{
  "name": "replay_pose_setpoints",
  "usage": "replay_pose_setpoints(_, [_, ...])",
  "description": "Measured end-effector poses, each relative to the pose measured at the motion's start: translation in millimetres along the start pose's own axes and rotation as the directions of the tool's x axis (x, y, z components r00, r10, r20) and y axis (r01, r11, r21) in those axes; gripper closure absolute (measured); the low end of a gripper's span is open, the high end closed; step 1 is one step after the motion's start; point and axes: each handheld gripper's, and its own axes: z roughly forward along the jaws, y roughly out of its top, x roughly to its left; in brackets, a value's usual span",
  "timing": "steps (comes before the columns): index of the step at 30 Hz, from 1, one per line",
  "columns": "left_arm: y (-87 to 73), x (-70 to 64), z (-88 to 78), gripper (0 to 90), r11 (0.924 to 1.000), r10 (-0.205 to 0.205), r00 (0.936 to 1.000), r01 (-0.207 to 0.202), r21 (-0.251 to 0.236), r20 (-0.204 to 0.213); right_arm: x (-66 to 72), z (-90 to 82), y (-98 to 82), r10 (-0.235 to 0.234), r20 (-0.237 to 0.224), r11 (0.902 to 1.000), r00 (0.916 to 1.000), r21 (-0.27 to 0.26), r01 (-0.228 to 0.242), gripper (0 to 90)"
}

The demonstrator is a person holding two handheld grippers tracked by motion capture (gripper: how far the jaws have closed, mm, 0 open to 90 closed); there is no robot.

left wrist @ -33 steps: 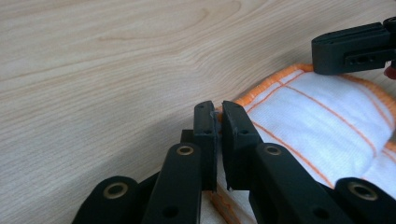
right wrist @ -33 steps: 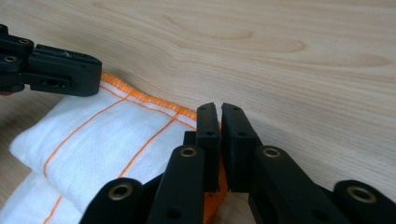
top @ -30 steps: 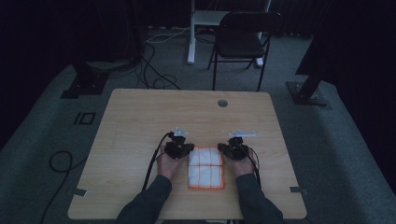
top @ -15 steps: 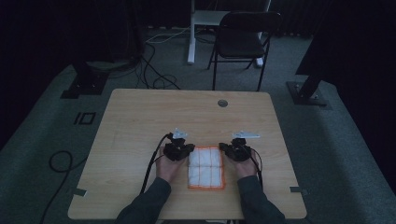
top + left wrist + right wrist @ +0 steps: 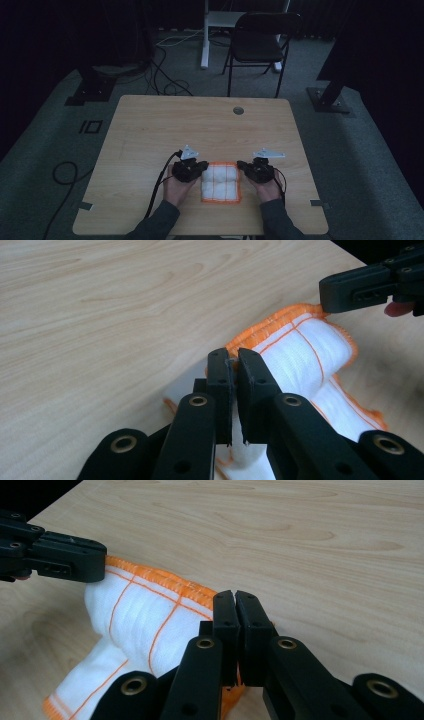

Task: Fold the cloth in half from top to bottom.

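Observation:
A white cloth (image 5: 220, 182) with orange hem and orange grid lines lies near the table's front edge. My left gripper (image 5: 202, 167) is shut on its far left corner, the orange hem (image 5: 250, 337) pinched between the jaws (image 5: 233, 357). My right gripper (image 5: 241, 165) is shut on the far right corner (image 5: 200, 592), jaws (image 5: 234, 600) pressed together on the hem. The far edge of the cloth is raised off the wood and curls over between the two grippers. Each gripper view also shows the other gripper (image 5: 370, 285) (image 5: 55, 555) at the opposite corner.
The wooden table (image 5: 200, 125) has a round cable hole (image 5: 238, 110) at its far middle. A black folding chair (image 5: 260, 42) and stand bases (image 5: 90, 90) are on the floor beyond. Cables trail off the table's left front.
Both hands have come a little toward the person and slightly up, bringing the cloth's far edge with them. Both grippers stay shut on the corners.

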Motion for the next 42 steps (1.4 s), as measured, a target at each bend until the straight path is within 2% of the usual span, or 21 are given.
replay_pose_setpoints(4, [-8.5, -5.6, -8.1, 84.8, 1.0, 0.007, 0.9999, -0.007, -0.005, 0.009, 4.9, -8.9, -7.7, -0.001, -0.014, 1.0, 0.9999, -0.007, 0.001, 88.4])
replay_pose_setpoints(14, [-30.0, -15.1, -20.8, 84.1, 1.0, -0.002, 0.9995, 0.002, -0.004, 0.032, 11.3, -15.5, -15.5, -0.009, -0.036, 0.9999, 0.9993, -0.007, 0.008, 87.3])
replay_pose_setpoints(17, [-33.4, -15.1, -21.8, 84.1, 1.0, -0.003, 0.9994, 0.003, 0.002, 0.035, 12.2, -18.1, -15.4, -0.011, -0.056, 0.9996, 0.9983, -0.025, 0.009, 82.3])
replay_pose_setpoints(18, [-34.0, -15.4, -22.0, 84.2, 1.0, -0.001, 0.9995, 0.001, 0.003, 0.032, 11.7, -19.8, -13.8, -0.013, -0.063, 0.9981, 0.998, -0.061, 0.009, 74.2])
replay_pose_setpoints(24, [-39.2, -19.5, -23.4, 84.2, 0.9999, 0.014, 0.9992, -0.015, 0.008, 0.039, 5.3, -15.9, -2.8, 0.006, -0.031, 0.9958, 0.9995, -0.091, -0.009, 72.1])
replay_pose_setpoints(28, [-42.2, -21.9, -26.7, 84.0, 0.9997, 0.021, 0.9983, -0.022, 0.011, 0.054, 2.7, -3.4, 1.9, 0.014, -0.034, 0.9983, 0.9993, -0.055, -0.016, 72.6])
replay_pose_setpoints(29, [-42.1, -22.3, -28.5, 82.8, 0.9998, 0.02, 0.9983, -0.02, 0.005, 0.055, 5.2, 2.7, 0.4, 0.004, -0.047, 0.9999, 0.9989, -0.016, -0.004, 72.6])
replay_pose_setpoints(31, [-40.9, -21.8, -32.3, 81.8, 0.9998, 0.017, 0.9981, -0.017, -0.011, 0.06, 6.7, 4.2, -0.8, -0.004, -0.049, 1.0, 0.9988, -0.009, 0.003, 72.5])
replay_pose_setpoints(32, [-40.3, -21.5, -34.4, 78.6, 0.9997, 0.017, 0.9979, -0.016, -0.02, 0.062, 9.8, 5.8, -4.0, -0.013, -0.065, 0.9999, 0.9978, 0.006, 0.013, 72.4])
replay_pose_setpoints(36, [-36.2, -17.9, -45.1, 75.6, 0.9972, 0.014, 0.9988, -0.011, -0.074, 0.047, 12.5, 4.0, -8.1, -0.025, -0.077, 0.9995, 0.9967, 0.017, 0.026, 72.3])
replay_pose_setpoints(42, [-35.9, -10.6, -39.9, 73.0, 0.9985, -0.001, 0.9997, 0.002, -0.054, 0.024, 14.2, -2.7, -17.8, -0.031, -0.087, 0.9991, 0.9957, 0.025, 0.033, 71.1])
